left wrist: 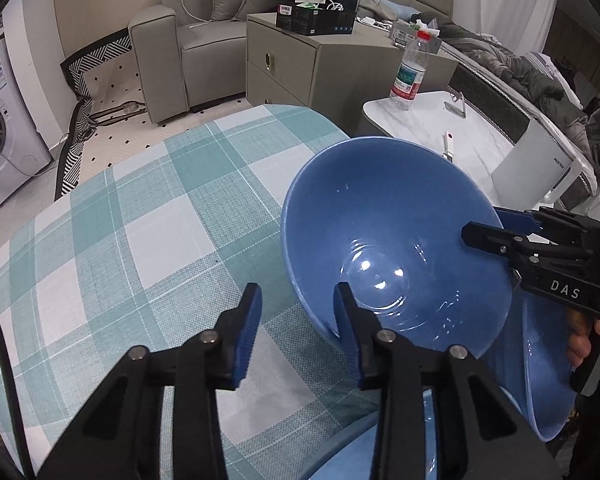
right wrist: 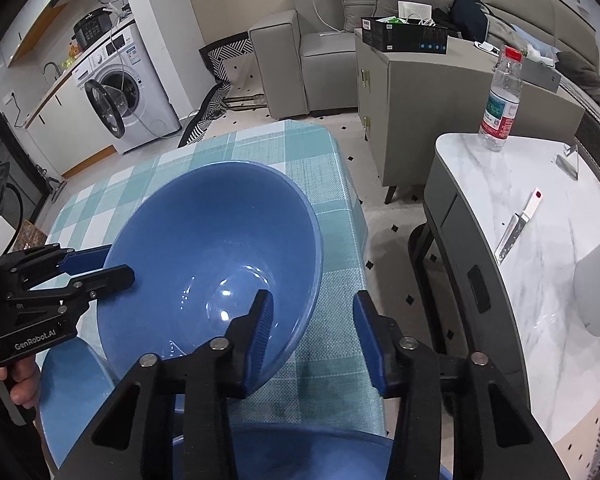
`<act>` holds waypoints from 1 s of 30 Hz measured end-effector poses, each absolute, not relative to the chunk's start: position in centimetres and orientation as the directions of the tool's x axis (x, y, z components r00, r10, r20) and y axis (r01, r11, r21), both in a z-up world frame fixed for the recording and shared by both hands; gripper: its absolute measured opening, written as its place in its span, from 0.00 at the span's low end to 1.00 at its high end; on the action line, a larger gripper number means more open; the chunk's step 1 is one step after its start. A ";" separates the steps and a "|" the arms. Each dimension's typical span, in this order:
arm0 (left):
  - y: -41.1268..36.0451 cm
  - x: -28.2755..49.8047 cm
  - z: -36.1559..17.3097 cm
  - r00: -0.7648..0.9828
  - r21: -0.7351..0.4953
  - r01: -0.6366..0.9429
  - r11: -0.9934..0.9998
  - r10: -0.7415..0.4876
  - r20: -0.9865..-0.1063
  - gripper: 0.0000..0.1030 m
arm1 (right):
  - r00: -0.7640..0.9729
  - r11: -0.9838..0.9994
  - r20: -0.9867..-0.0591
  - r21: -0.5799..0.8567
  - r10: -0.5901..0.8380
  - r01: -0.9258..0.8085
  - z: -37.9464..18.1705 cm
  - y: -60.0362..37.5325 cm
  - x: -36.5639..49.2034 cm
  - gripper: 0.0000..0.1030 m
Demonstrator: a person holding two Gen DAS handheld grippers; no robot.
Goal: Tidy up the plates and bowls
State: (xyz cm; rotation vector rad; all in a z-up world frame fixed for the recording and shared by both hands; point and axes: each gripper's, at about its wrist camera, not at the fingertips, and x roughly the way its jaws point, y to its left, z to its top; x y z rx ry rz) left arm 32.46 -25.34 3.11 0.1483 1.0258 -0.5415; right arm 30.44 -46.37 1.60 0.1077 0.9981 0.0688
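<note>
On the tabletop [left wrist: 140, 220], which carries a teal-and-white checked cloth, the blue bowl [left wrist: 380, 208] sits near the edge closest to me, with its glossy inside facing up toward both cameras. I cannot tell whether its base rests on the cloth or on the blue dishes below it.

Left gripper [left wrist: 298, 288]: unclenched and grasping nothing. Its jaws straddle the near-left part of the bowl's rim. One finger lies inside the bowl against the wall. The other stands outside it, with checked cloth showing in the gap.

Right gripper [right wrist: 313, 294]: also unclenched and grasping nothing. It straddles the rim on the opposite side. The inner finger overlaps the bowl's inside, and the outer finger stands clear of the outer wall, above the cloth. In the left wrist view it reaches in from the right, with one black finger over the rim and a blue pad behind it.

Adjacent dishes: a second blue bowl [left wrist: 548, 360] lies just beside the first, partly under it on the right. Another blue dish [right wrist: 308, 452] shows at the bottom edge, beneath my right gripper.

Surroundings: a white marble side table [right wrist: 540, 280] stands beside the tabletop. It carries a water bottle [right wrist: 500, 100] with a red cap and a knife [right wrist: 516, 228].
</note>
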 end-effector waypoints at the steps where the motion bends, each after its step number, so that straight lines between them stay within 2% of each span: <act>1: -25.3 32.5 3.1 0.397 -0.134 0.496 0.858 -0.362 -0.844 0.27 | 0.540 0.992 -0.834 0.125 0.112 -0.013 1.6 -46.3 30.5 0.35; 3: -25.3 32.5 3.0 0.392 -0.140 0.500 0.855 -0.367 -0.844 0.25 | 0.540 0.991 -0.833 0.130 0.119 -0.019 1.5 -46.2 30.5 0.29; 7: -25.6 32.4 3.1 0.390 -0.138 0.513 0.848 -0.373 -0.842 0.17 | 0.546 0.992 -0.829 0.125 0.121 -0.029 1.7 -45.8 30.5 0.24; 9: -25.7 32.3 3.2 0.393 -0.138 0.517 0.845 -0.378 -0.838 0.17 | 0.551 0.992 -0.826 0.121 0.119 -0.033 1.8 -45.6 30.4 0.21; 30: -24.6 31.8 6.0 0.484 -0.145 0.487 0.862 -0.403 -0.777 0.16 | 0.642 0.993 -0.759 0.109 0.109 -0.040 5.3 -44.3 28.7 0.21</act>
